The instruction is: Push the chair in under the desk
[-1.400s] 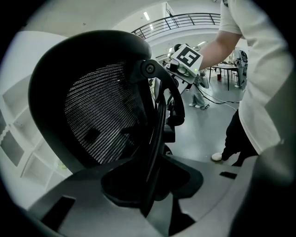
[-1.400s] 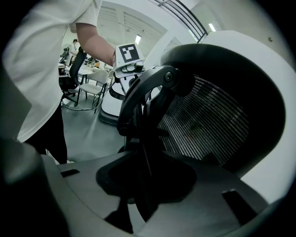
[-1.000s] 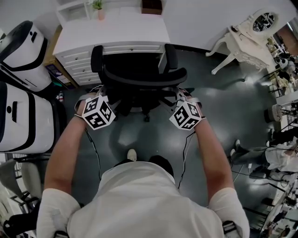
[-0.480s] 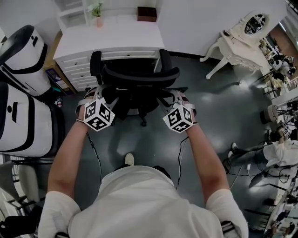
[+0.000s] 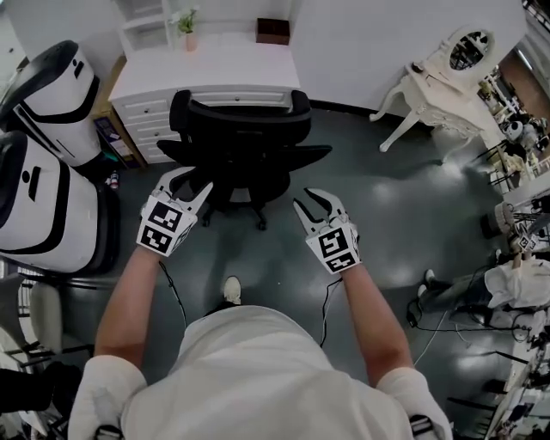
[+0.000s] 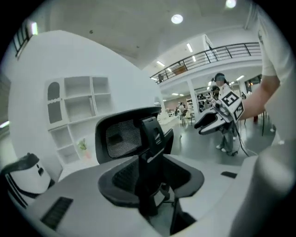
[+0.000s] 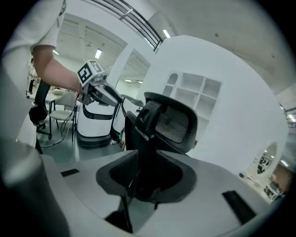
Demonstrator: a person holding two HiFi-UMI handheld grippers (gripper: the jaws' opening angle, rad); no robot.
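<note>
Hovering behind the black mesh office chair (image 5: 241,129), apart from it: left tongs (image 5: 191,182) and right tongs (image 5: 306,199). Both are spread. Each has just closed slightly, with nothing between the pads.

Chair position: pushed up to the front edge of the white surface with drawers (image 5: 215,64), its back top level with that edge and both armrests at it. Head view looks down on the backrest, which covers the seat, so how far the seat sits under the surface cannot be made out. Only part of the wheeled base shows below the backrest.

Head view only:
- small potted plant (image 5: 187,21) at the back left corner of the surface
- brown box (image 5: 272,30) at the back edge, towards the right
- two white-and-black machines (image 5: 43,198) by the left frame edge, both cut off
- white ornate dressing table (image 5: 447,82), well apart to the right

Gripper views only:
- the chair's rear spine and mesh headrest, seen side-on in the gap between each pair of grey jaws
- white shelf unit (image 6: 76,109) rising behind the surface
- each view catches the opposite tongs beside the chair

Foreground jaws are blurred and cropped at the lower frame edge. The surface top is hidden behind the chair in both gripper views.
</note>
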